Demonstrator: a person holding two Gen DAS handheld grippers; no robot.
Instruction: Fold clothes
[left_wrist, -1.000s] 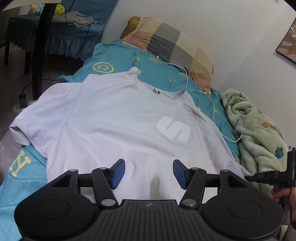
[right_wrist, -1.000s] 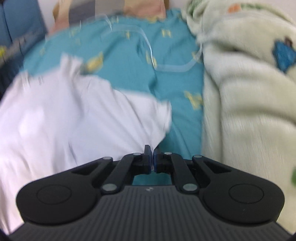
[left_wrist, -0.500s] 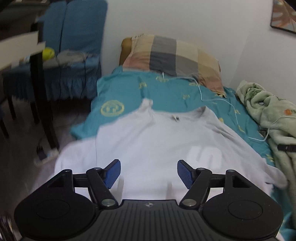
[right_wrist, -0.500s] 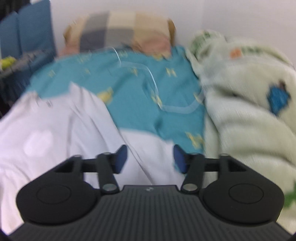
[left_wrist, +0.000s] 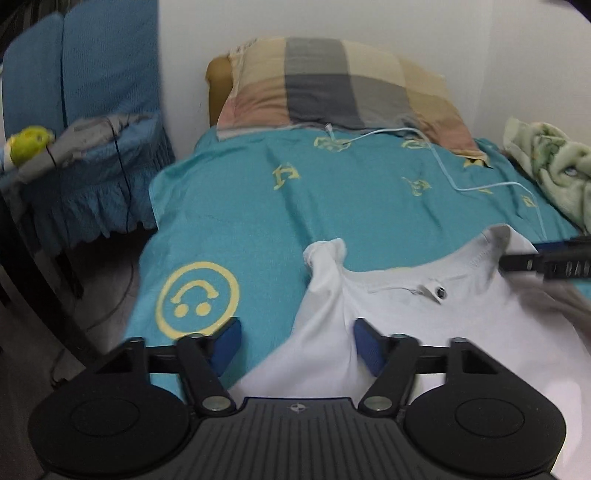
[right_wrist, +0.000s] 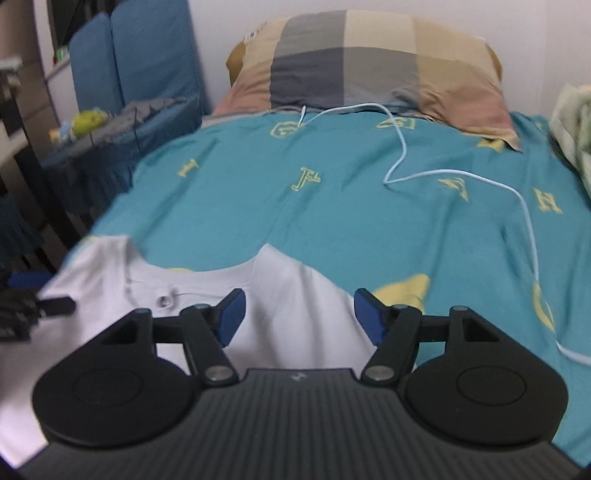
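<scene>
— Teal bedsheet (left_wrist: 351, 206) with yellow letters fills our view, a checked pillow (right_wrist: 369, 59) at the wall end and a white cable (right_wrist: 461, 177) trailing across the sheet.

— We see the white T-shirt (left_wrist: 424, 332) lying on the sheet's near part, collar towards the pillow, one shoulder bunched into a small peak.

— Our left gripper (left_wrist: 295, 345) hovers over that shoulder edge, blue pads spread wide, gripping nothing.

— And our right gripper (right_wrist: 299, 315) sits above the other shoulder, pads equally wide apart, empty too. A blue chair (left_wrist: 85, 110) stands beside the bed.
</scene>
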